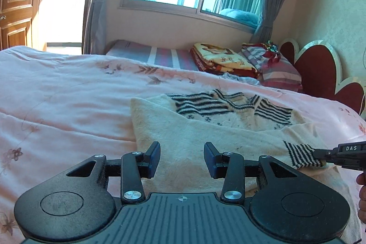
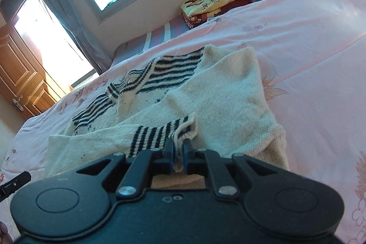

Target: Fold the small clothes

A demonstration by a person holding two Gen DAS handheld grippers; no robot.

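A cream sweater (image 1: 205,143) with black-striped trim lies spread on the pink quilt (image 1: 64,93), its collar toward the window (folded blankets sit beyond it by the headboard). The right gripper (image 2: 178,152) has its jaws pinched close on the striped cuff (image 2: 157,134) of a sleeve laid across the body. The left gripper (image 1: 182,156) hovers above the sweater's near edge, jaws partly open, holding nothing

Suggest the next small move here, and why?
Probably draw the right gripper across the sweater to lay the sleeve over its body. Its jaws are pinched on the striped cuff, while the left gripper is open and empty above the cloth.
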